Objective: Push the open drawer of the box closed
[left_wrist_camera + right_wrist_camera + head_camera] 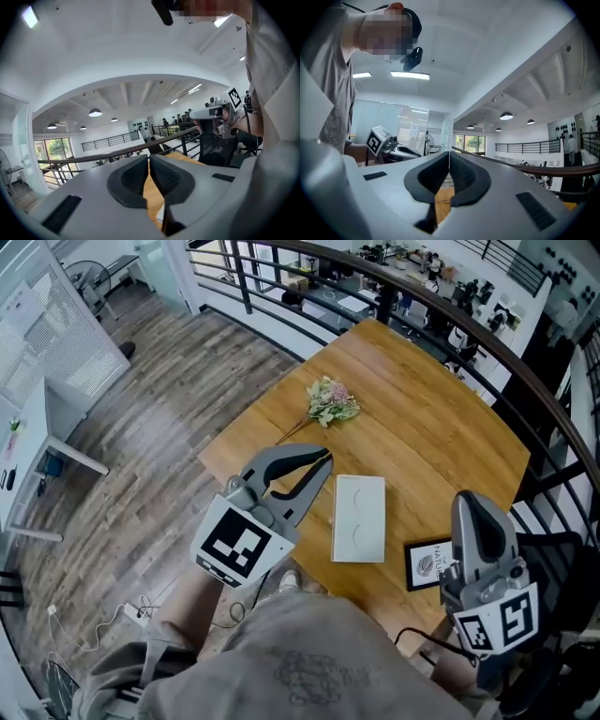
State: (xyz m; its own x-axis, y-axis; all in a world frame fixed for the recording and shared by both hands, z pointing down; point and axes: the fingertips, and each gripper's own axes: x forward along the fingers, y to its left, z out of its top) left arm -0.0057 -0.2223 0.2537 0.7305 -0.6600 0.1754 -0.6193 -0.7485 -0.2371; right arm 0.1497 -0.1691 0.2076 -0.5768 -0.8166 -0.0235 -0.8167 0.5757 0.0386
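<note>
A flat white box (359, 518) with two round dents in its top lies on the wooden table (441, 427), near the front edge. Whether its drawer stands out, I cannot tell from above. My left gripper (325, 458) hovers just left of the box, its tips together and nothing between them; in the left gripper view the pads (149, 157) meet over the wood. The right gripper (469, 500) is raised at the table's front right corner, right of the box. It is shut and empty, with its pads (449, 153) touching.
A small bunch of flowers (331, 401) lies at the table's far left edge. A black framed card (428, 563) sits right of the box. A dark railing (525, 371) curves behind the table, and a black chair (562, 559) stands at the right. Wooden floor (169, 409) spreads to the left.
</note>
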